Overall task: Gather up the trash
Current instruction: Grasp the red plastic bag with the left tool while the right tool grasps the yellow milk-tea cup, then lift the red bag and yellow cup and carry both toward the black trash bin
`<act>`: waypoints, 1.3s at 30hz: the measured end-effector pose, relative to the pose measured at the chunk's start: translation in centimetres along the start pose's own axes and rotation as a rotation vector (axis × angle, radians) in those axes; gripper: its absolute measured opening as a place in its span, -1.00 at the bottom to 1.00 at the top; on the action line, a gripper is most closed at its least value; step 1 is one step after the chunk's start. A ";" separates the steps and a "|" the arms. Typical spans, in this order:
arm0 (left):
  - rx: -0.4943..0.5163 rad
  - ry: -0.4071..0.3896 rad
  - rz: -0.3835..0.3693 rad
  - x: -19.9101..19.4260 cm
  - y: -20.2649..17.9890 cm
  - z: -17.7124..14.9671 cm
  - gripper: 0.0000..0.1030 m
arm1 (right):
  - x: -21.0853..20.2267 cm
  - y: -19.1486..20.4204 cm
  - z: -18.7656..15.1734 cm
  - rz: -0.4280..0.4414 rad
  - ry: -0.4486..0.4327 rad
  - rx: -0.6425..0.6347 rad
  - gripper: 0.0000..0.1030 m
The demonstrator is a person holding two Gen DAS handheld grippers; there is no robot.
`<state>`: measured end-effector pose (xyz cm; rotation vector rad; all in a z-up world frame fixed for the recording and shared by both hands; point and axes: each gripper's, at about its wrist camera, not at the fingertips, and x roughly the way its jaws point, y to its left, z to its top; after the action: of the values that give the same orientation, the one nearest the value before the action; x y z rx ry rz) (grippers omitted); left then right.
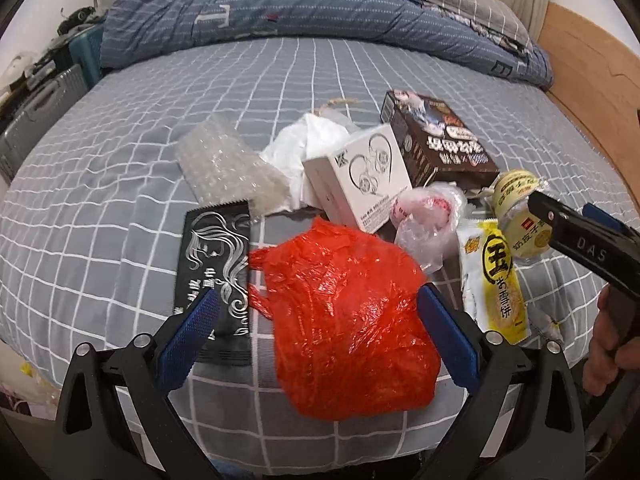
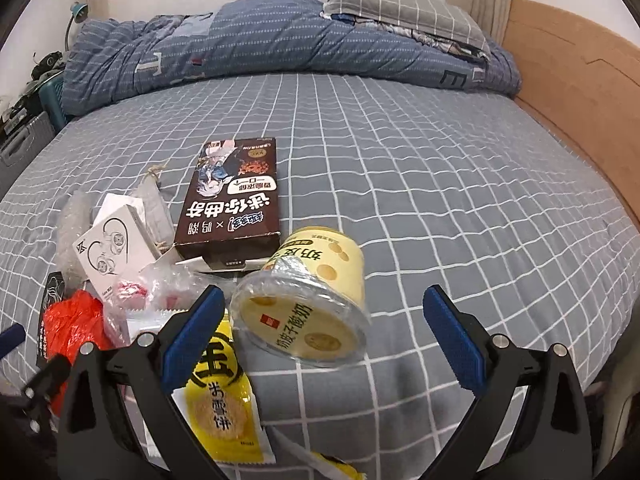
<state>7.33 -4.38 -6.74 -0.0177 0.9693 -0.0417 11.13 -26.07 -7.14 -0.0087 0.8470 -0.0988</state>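
A heap of trash lies on the grey checked bedsheet (image 1: 120,184). My left gripper (image 1: 318,296) is open, its blue pads on either side of a crumpled red plastic bag (image 1: 352,320). Next to the bag are a black sachet (image 1: 216,264), bubble wrap (image 1: 224,168), a white earphone box (image 1: 360,176), a brown cookie box (image 1: 432,136) and a clear bag (image 1: 428,220). My right gripper (image 2: 323,296) is open just in front of a tipped yellow yogurt cup (image 2: 312,304). A yellow snack wrapper (image 2: 220,408) lies under its left finger.
A rumpled blue duvet (image 1: 280,8) and a grey pillow (image 2: 400,0) fill the far side of the bed. A wooden bed frame (image 2: 580,100) runs along the right. Suitcases and clutter (image 1: 40,108) stand off the left edge. A hand (image 1: 608,344) holds the right gripper.
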 end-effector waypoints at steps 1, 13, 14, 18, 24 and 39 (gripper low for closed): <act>0.001 0.009 -0.004 0.4 -0.1 0.0 0.82 | 0.3 0.1 0.0 0.002 0.005 0.002 0.85; -0.007 0.058 -0.067 2.4 -0.6 0.0 0.46 | 3.0 0.2 -0.1 0.014 0.054 0.029 0.85; -0.007 0.059 -0.072 2.5 -0.7 -0.1 0.37 | 3.1 0.2 -0.1 0.019 0.059 0.031 0.82; -0.006 0.073 -0.104 2.7 -0.9 -0.2 0.04 | 3.6 0.2 -0.3 0.032 0.076 0.037 0.66; -0.009 0.076 -0.115 2.6 -0.9 -0.1 -0.14 | 3.6 -0.2 -0.4 0.041 0.075 0.064 0.62; 0.009 0.021 -0.095 0.1 -0.5 0.4 -0.22 | 0.3 -0.6 0.2 0.029 0.001 0.041 0.61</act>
<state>7.69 -4.92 -6.57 -0.0554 0.9892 -0.1343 11.43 -26.72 -7.21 0.0419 0.8453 -0.0890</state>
